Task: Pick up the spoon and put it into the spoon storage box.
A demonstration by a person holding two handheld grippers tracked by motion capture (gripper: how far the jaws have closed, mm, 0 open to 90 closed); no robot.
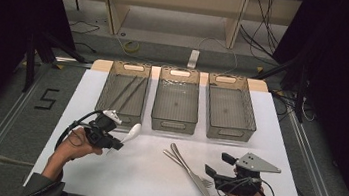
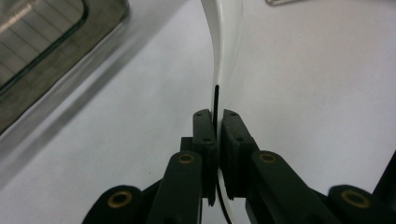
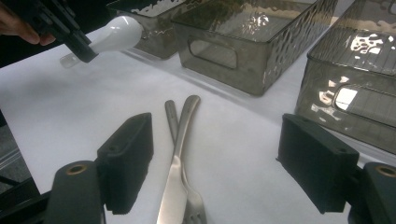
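Carrying the white spoon (image 1: 132, 133) well means keeping the left gripper (image 1: 117, 145) clamped firmly on the handle, bowl level, until it hangs over a bin (image 1: 124, 92). The spoon runs straight out ahead of the pinched jaws, bowl end farthest out, toward the left bin just beyond. The right gripper (image 1: 218, 165) stands wide, empty, above the knife (image 1: 192, 173) and fork (image 1: 189, 168).

Open white tabletop (image 1: 143, 175) lies between both grippers; the crossed knife (image 1: 192, 173) and fork (image 1: 189, 168) block its middle, and three bins (image 1: 173, 123) wall off the far edge.
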